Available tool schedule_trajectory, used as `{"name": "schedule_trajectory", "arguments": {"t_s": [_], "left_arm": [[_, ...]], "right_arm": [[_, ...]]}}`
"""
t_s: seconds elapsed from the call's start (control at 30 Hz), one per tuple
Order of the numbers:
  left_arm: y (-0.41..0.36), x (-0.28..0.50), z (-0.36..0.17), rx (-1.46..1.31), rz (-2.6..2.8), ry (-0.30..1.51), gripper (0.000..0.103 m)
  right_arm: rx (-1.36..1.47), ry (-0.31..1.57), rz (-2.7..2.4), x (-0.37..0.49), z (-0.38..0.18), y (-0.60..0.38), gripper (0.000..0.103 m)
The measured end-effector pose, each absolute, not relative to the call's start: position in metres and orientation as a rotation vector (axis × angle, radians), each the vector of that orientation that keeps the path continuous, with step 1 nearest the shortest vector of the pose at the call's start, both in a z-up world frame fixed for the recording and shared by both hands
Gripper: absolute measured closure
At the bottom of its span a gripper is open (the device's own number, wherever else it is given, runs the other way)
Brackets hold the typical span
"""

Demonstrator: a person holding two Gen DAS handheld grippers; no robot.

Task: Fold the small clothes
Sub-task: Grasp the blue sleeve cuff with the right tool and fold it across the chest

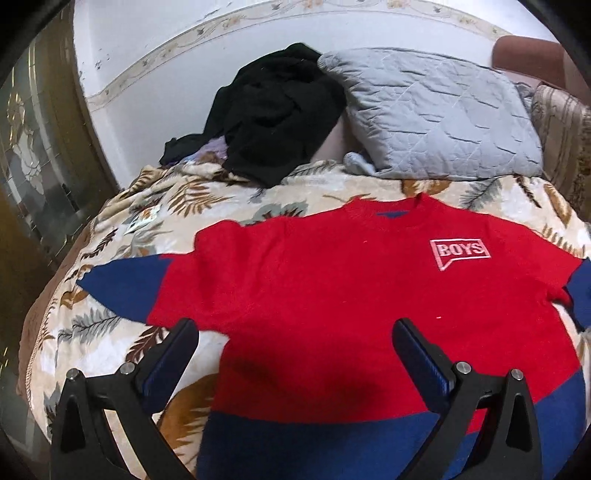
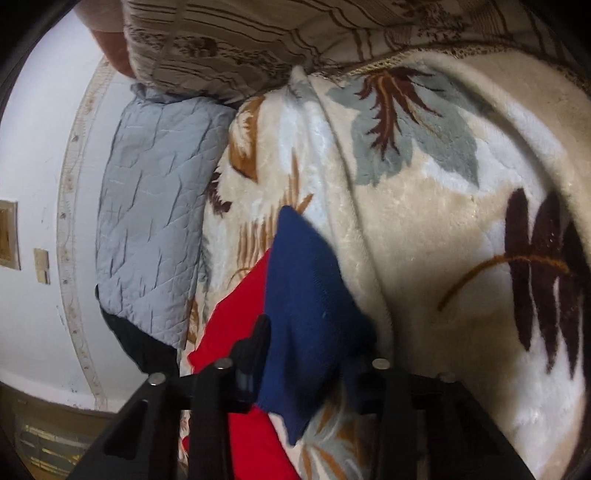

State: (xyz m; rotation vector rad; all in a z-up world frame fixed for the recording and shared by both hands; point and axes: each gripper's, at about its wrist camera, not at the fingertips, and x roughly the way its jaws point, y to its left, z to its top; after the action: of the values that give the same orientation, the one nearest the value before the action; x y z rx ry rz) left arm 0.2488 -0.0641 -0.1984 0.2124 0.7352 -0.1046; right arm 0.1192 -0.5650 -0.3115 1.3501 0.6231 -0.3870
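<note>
A small red sweater (image 1: 332, 288) with navy sleeves, a navy hem and a white "BOYS" patch (image 1: 460, 253) lies spread flat, front up, on the leaf-print blanket (image 1: 147, 206). My left gripper (image 1: 295, 339) is open and empty, hovering over the sweater's lower left part. In the right wrist view my right gripper (image 2: 310, 354) is closed on the sweater's navy right sleeve (image 2: 306, 280), which is bunched between the fingers. The red body (image 2: 240, 306) shows beside it.
A black garment (image 1: 273, 110) is heaped at the back of the bed next to a grey quilted pillow (image 1: 439, 110), which also shows in the right wrist view (image 2: 147, 206). A striped brown cushion (image 2: 258, 33) lies at the right. White wall behind; a door (image 1: 33, 166) at left.
</note>
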Motion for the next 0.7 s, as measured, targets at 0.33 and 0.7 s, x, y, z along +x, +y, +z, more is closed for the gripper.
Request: {"name": "schedule_trajectory", "arguments": {"t_s": [0.33, 0.7], "left_arm": [[-0.087, 0.226, -0.183, 0.029, -0.344, 0.789, 0.000], [-0.118, 0.201, -0.168, -0.072, -0.441, 0.864, 0.000]], "right_arm": [[1.321, 0.464, -0.090, 0.146, -0.290, -0.539, 0.091], [1.361, 0.431, 0.338, 0.196, -0.272, -0.481, 0.091]]}}
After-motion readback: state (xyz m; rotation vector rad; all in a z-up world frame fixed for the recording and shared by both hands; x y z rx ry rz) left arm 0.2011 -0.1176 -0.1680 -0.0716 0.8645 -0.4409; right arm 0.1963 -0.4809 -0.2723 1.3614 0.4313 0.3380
